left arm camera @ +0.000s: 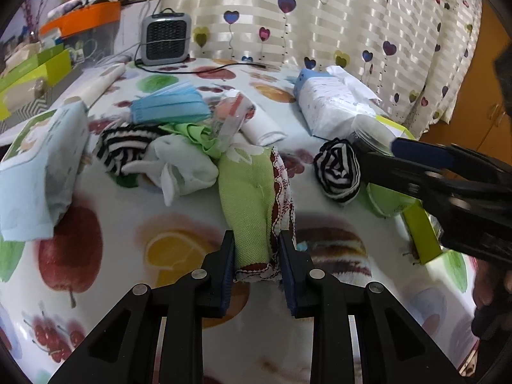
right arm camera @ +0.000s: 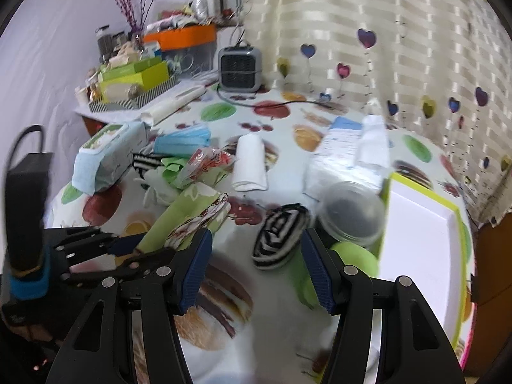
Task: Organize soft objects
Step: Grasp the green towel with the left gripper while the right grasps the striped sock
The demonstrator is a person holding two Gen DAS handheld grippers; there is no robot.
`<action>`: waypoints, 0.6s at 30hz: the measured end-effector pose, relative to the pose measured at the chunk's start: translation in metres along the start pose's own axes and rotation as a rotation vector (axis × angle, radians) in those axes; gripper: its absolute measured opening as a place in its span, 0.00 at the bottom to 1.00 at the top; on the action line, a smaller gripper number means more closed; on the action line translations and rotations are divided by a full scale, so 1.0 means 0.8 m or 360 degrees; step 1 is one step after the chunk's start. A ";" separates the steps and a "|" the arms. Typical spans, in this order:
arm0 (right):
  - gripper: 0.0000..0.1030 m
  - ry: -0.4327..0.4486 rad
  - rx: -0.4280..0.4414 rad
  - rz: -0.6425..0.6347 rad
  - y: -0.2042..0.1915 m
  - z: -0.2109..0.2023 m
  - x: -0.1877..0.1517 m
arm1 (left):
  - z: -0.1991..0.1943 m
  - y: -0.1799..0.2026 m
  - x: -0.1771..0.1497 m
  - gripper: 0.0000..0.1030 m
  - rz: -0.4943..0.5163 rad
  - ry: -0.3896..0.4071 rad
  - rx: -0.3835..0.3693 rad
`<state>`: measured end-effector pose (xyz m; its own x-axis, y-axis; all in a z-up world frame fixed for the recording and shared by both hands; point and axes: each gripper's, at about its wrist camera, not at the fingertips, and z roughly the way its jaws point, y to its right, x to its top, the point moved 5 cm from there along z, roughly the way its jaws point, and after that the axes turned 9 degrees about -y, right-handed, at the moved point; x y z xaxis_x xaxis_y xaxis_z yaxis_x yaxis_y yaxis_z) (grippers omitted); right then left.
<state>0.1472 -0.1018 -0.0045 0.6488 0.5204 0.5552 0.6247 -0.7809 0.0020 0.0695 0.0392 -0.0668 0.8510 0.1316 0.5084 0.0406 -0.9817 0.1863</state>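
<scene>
Clamping the green cloth (left arm camera: 252, 198) at lower centre, the left tongs (left arm camera: 256, 256) are gripping its near end; the right tongs (right arm camera: 256, 265) are gaping before the striped sock (right arm camera: 280, 240) on the table (left arm camera: 112, 256).

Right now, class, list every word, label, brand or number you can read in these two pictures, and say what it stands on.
None can be read.
Pale blue soft tissue pack with green-and-white label: print too blurred.
White wipes pack with blue end: print too small.
Lime-green cardboard boxes: no legible text.
Grey fan heater: no visible label.
</scene>
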 end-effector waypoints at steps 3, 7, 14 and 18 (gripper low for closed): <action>0.57 -0.0055 -0.0024 -0.0013 -0.005 0.018 0.004 | -0.005 -0.007 -0.007 0.24 -0.0013 -0.0005 -0.0015; 0.57 -0.0114 -0.0060 -0.0036 -0.006 0.036 0.008 | -0.009 -0.011 -0.013 0.28 -0.0004 -0.0008 -0.0043; 0.57 -0.0241 -0.0162 -0.0110 -0.015 0.067 0.013 | -0.014 -0.017 -0.012 0.37 -0.0031 0.0016 -0.0091; 0.46 -0.0316 -0.0200 -0.0128 -0.016 0.083 0.011 | -0.018 -0.025 -0.012 0.39 -0.0064 0.0032 -0.0099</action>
<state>0.1739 -0.0646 -0.0547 0.6795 0.6308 0.3746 0.6270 -0.7645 0.1499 0.0528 0.0592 -0.0632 0.8386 0.1740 0.5162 0.0411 -0.9651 0.2585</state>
